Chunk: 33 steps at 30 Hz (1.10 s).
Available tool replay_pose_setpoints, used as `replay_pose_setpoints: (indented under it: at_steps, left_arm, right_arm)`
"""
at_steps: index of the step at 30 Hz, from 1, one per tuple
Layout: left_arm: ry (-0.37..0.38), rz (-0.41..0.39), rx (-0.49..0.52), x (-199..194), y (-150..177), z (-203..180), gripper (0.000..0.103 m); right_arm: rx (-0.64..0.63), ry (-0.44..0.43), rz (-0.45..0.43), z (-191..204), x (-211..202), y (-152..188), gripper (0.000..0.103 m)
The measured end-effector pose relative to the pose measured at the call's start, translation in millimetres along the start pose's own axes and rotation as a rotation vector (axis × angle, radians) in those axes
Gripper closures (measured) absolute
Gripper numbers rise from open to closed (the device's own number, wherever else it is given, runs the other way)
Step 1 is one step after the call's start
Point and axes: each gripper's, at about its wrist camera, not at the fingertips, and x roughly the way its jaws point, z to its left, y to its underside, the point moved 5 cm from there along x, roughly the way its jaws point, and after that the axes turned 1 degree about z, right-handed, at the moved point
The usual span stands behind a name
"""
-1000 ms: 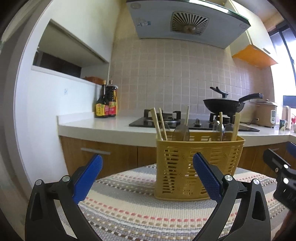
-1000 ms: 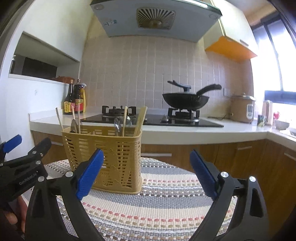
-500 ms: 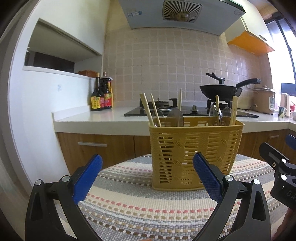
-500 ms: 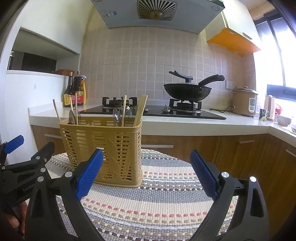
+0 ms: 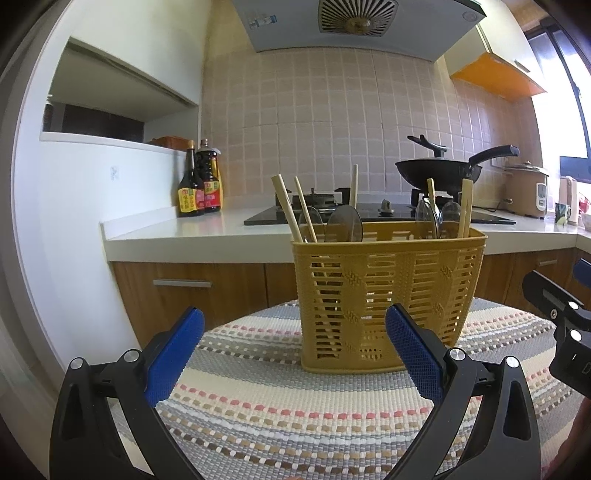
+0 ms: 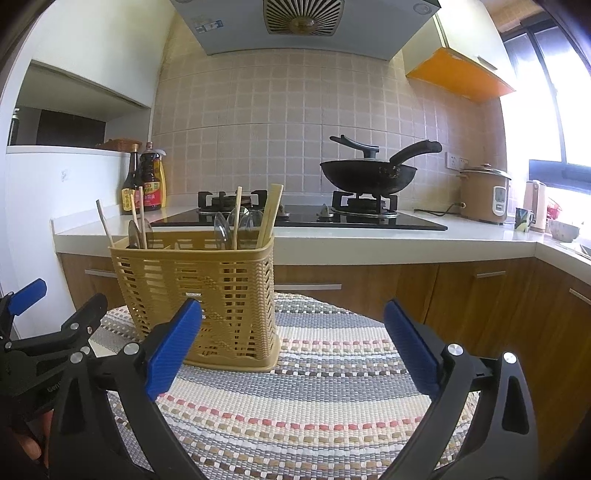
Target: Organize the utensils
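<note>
A yellow plastic utensil basket (image 5: 388, 295) stands on a round striped woven mat (image 5: 295, 413); it also shows in the right wrist view (image 6: 199, 295). It holds wooden chopsticks (image 5: 286, 206) and clear spoons (image 5: 345, 229) upright in both ends. My left gripper (image 5: 293, 350) is open and empty, low over the mat, just in front of the basket. My right gripper (image 6: 291, 347) is open and empty, to the right of the basket. The right gripper's side shows at the left wrist view's right edge (image 5: 565, 332).
Behind the mat runs a white counter (image 5: 184, 232) with a gas hob (image 6: 295, 218), a black wok (image 6: 369, 173), sauce bottles (image 5: 199, 184) and a rice cooker (image 6: 484, 195). Wooden cabinets (image 6: 480, 295) stand below. A range hood (image 5: 354, 22) hangs above.
Both grippers have dropped lower and tilted up, so the basket and counter sit higher in both views. The basket looks slightly nearer. Both grippers stay open.
</note>
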Motion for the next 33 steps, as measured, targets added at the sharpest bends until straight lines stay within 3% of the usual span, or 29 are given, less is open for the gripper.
replay_pose_setpoints:
  at_steps: [33]
  left_arm:
    - [0.028,0.029,-0.004,1.9,3.4,-2.2,0.008]
  right_arm:
    - [-0.019,0.008,0.027,4.7,5.0,2.4,0.008]
